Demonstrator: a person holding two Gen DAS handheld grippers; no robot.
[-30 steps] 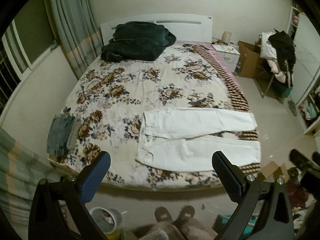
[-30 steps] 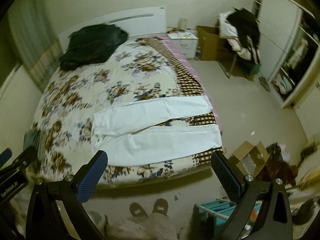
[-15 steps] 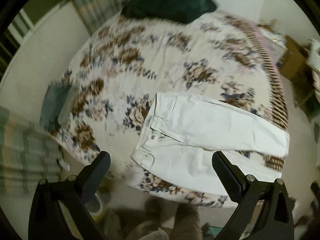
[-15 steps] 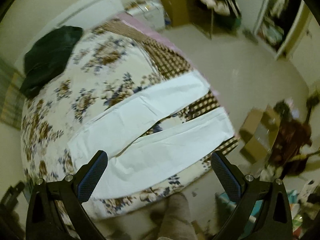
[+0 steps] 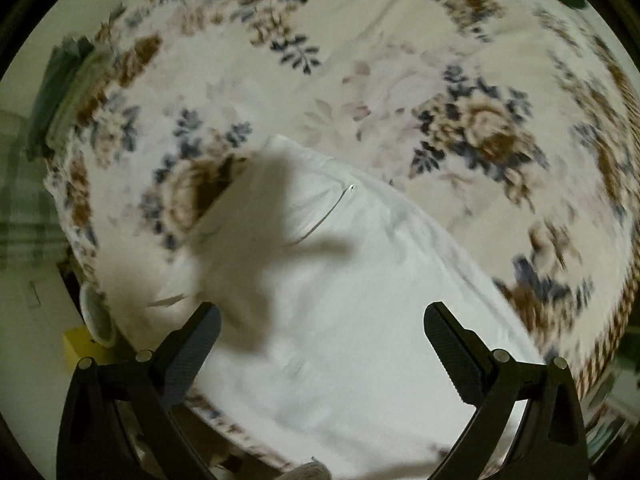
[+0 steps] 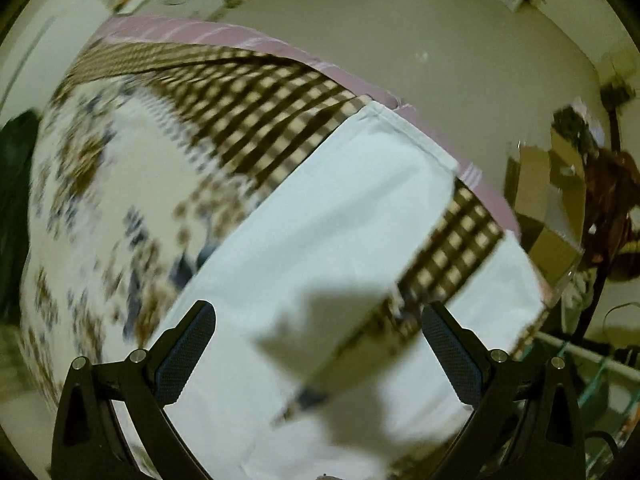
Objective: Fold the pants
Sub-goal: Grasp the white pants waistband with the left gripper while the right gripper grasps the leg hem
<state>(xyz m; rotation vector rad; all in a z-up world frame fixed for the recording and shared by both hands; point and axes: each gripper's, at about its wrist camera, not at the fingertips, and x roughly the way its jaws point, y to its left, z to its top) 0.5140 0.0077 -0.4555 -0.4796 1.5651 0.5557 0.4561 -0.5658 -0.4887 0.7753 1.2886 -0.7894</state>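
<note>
— Pants (image 5: 340, 300), white ones, spread flat on the floral bedspread (image 5: 400, 80) right under both claws. Soft, light cotton by the look; they'll flop and crease, not slide.

— Where to grab?

— I'd say waistband ahead of the left claw (image 5: 320, 350), hems (image 6: 408, 132) beyond the right claw (image 6: 318, 350). Both claws are spread wide, grasping nothing. Legs lie apart, checked border (image 6: 260, 96) showing between them.

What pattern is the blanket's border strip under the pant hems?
Brown-and-cream check on the border strip, beneath the white pants. Clearest in the right wrist view.
</note>
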